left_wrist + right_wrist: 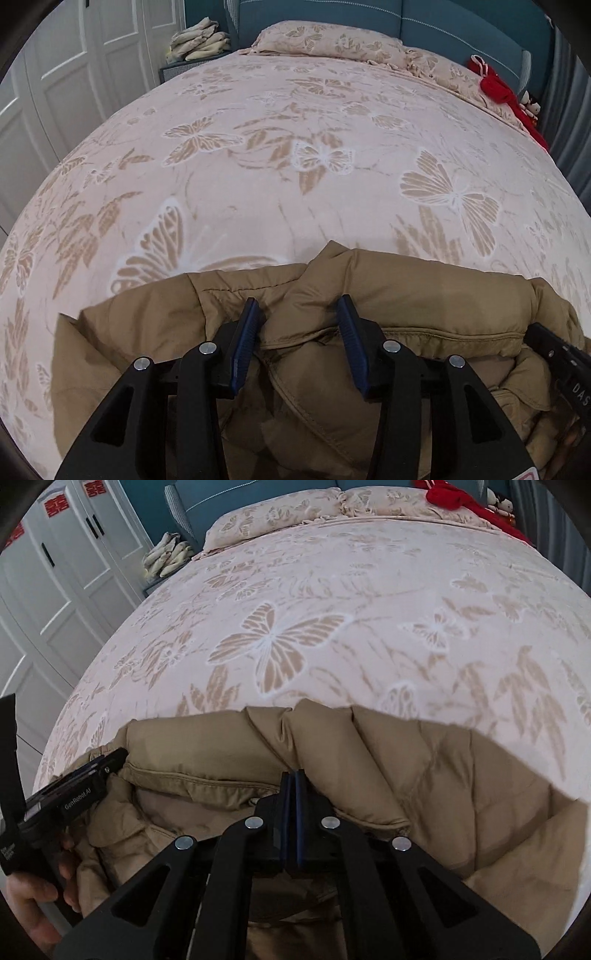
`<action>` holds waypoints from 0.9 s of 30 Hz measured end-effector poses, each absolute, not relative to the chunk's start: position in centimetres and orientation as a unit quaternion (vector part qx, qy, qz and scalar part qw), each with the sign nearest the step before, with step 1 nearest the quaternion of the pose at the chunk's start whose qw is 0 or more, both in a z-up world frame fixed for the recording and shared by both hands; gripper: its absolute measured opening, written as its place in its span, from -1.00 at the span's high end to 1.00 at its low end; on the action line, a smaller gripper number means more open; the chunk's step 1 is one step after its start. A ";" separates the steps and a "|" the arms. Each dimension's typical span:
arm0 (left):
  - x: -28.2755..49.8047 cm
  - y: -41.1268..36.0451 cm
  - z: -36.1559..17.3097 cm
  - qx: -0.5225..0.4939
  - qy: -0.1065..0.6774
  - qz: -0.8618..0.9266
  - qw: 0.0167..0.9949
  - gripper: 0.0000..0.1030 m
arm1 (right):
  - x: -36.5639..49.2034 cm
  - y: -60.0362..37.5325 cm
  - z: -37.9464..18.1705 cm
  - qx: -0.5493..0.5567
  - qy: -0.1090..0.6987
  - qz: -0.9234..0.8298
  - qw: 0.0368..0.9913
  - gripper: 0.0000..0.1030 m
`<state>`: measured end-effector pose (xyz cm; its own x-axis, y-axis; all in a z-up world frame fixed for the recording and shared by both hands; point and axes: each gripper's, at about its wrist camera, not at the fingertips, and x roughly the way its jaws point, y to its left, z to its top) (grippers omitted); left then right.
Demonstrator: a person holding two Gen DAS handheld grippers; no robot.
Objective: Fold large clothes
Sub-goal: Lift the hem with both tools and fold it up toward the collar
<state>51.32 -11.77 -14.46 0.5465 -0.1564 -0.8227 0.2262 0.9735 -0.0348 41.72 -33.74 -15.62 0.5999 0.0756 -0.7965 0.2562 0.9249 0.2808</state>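
A tan padded jacket (406,295) lies bunched at the near edge of the bed; it also fills the lower part of the right wrist view (424,768). My left gripper (301,308) is open, its blue pads either side of a raised fold of the jacket. My right gripper (292,775) is shut, its pads pressed together on a fold of the jacket. The right gripper's body shows at the right edge of the left wrist view (561,354). The left gripper shows at the left of the right wrist view (107,762), held by a hand (29,897).
The bed carries a pink butterfly-print blanket (295,129) and matching pillows (325,38) at the blue headboard (424,18). A red garment (498,88) lies at the far right. Folded cloths (199,40) sit on a bedside stand. White wardrobe doors (55,590) stand on the left.
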 end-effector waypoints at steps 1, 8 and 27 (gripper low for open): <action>51.2 -11.7 -14.7 0.036 0.460 -0.109 0.880 0.08 | 41.5 -33.7 -16.0 0.189 0.441 -0.051 0.876 1.00; 50.8 -12.0 -15.6 0.040 0.436 -0.103 0.893 0.07 | 41.3 -32.9 -16.7 0.173 0.424 -0.058 0.887 1.00; 50.3 -13.0 -16.2 0.071 0.411 -0.084 0.905 0.07 | 41.5 -32.2 -17.2 0.149 0.409 -0.069 0.898 1.00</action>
